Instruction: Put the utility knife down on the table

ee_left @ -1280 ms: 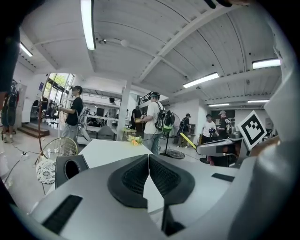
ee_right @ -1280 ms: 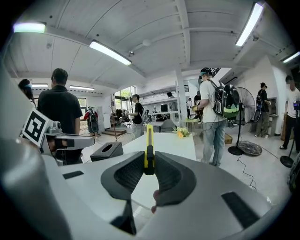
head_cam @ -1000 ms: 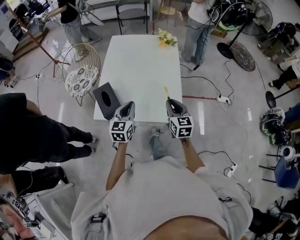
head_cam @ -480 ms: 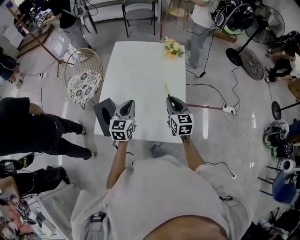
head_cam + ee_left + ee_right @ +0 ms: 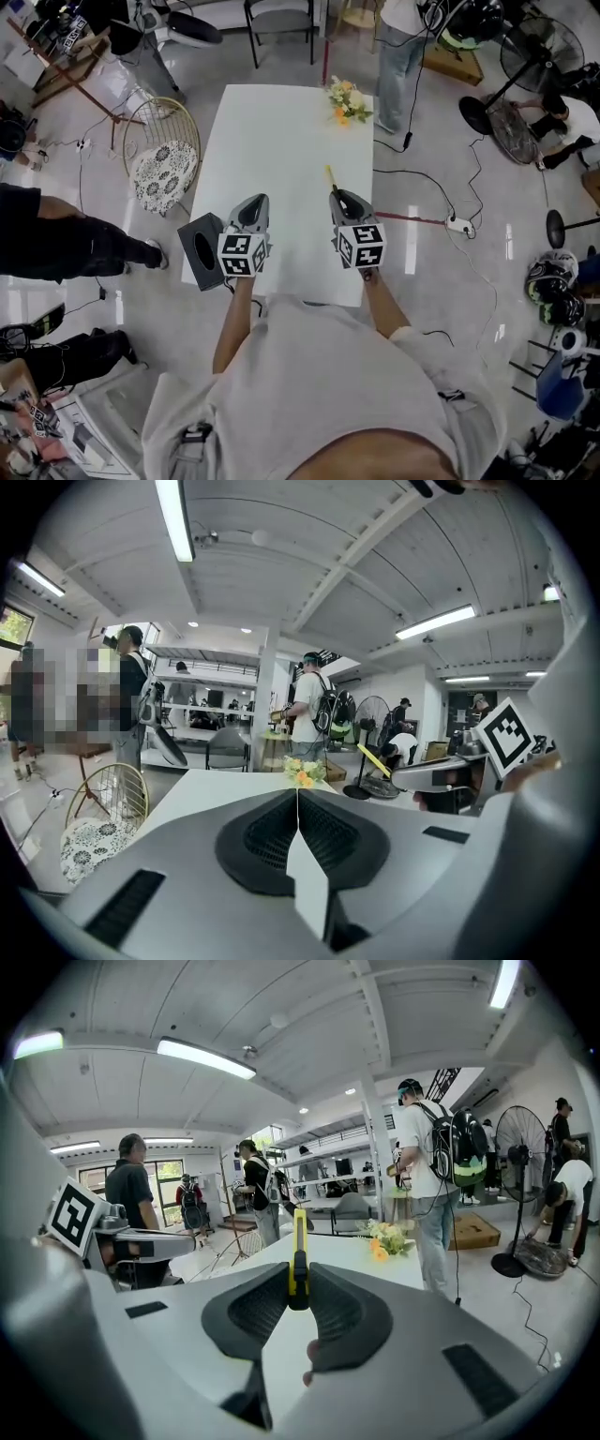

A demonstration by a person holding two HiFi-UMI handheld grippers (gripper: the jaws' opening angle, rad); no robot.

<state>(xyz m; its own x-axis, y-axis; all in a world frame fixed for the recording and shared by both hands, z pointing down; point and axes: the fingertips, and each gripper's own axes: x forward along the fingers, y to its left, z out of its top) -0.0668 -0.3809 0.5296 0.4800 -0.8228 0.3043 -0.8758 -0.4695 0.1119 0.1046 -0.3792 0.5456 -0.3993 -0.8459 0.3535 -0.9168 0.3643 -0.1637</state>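
My right gripper [image 5: 336, 195] is shut on a yellow utility knife [image 5: 330, 176], whose slim body sticks out forward past the jaws over the white table [image 5: 281, 131]. In the right gripper view the knife [image 5: 299, 1255] stands upright, pinched between the two dark pads [image 5: 347, 1312]. My left gripper [image 5: 255, 201] hovers over the table's near left part, its jaws pressed together with nothing between them [image 5: 298, 794]. Both grippers point slightly downward over the near end of the table.
A dark tissue box [image 5: 204, 248] sits at the table's near left corner. A small bunch of flowers [image 5: 346, 99] lies at the far right corner. A wire chair with a patterned cushion [image 5: 161, 159] stands left of the table. People stand around, with cables and fans on the floor.
Both grippers have moved forward over the table, with the knife still held in the right one. The person has stepped closer to the table's near edge.
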